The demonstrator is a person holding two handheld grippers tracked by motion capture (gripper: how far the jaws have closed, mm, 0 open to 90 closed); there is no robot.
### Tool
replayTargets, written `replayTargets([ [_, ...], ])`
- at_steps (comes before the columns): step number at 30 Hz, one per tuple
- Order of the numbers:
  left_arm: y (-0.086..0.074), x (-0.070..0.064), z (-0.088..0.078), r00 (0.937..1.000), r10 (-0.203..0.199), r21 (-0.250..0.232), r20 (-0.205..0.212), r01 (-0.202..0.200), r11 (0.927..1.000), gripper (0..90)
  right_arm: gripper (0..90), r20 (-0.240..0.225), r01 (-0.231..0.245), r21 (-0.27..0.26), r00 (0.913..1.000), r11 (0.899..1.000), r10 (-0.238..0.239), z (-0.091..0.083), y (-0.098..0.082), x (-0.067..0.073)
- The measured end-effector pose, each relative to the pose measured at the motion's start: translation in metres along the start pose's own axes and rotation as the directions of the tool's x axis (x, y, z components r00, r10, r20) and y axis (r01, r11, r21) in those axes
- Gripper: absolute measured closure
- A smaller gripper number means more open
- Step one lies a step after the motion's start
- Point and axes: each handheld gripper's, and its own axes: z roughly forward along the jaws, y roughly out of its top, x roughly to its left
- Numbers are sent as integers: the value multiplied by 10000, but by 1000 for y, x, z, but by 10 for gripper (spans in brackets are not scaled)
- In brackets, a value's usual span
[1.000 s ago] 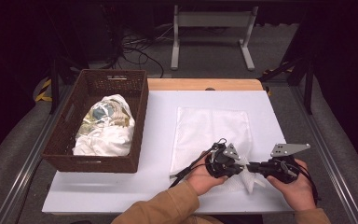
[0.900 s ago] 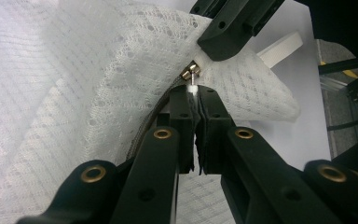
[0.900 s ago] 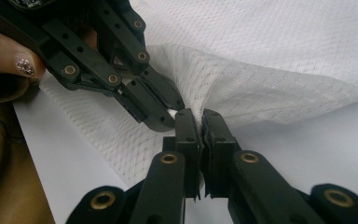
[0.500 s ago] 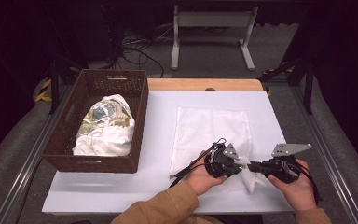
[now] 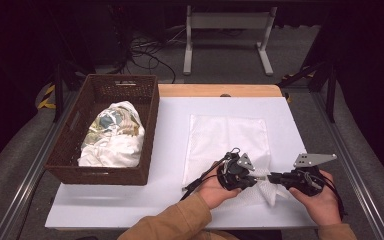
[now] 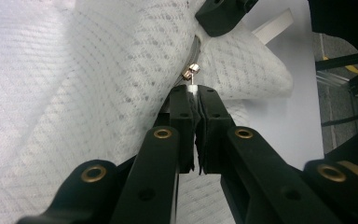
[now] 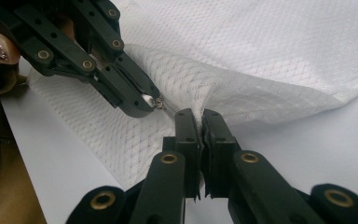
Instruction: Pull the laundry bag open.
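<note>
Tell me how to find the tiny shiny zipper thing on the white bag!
Start at the white table and find the flat white mesh bag to the right of the brown basket. Go to the bag's near edge, where both grippers pinch it. The zipper pull sits at the left gripper tips: a small gold-coloured metal piece, the only shiny spot on the white cloth.

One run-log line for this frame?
left gripper: shut on zipper pull | right gripper: shut on mesh bag edge | basket: laundry inside

One white mesh zip bag (image 5: 228, 137), one brown wicker basket (image 5: 75, 135), one bundle of crumpled cloth (image 5: 112, 137), two black grippers on one white bench (image 5: 165, 200)
</note>
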Motion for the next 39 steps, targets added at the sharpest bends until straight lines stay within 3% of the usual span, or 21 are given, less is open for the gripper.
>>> replayTargets([
  [39, -19, 11, -24, 9994, -332, 153, 15, 331, 9993, 867, 862, 506, -173, 0, 9986, 9999, 173, -4, -4, -7],
])
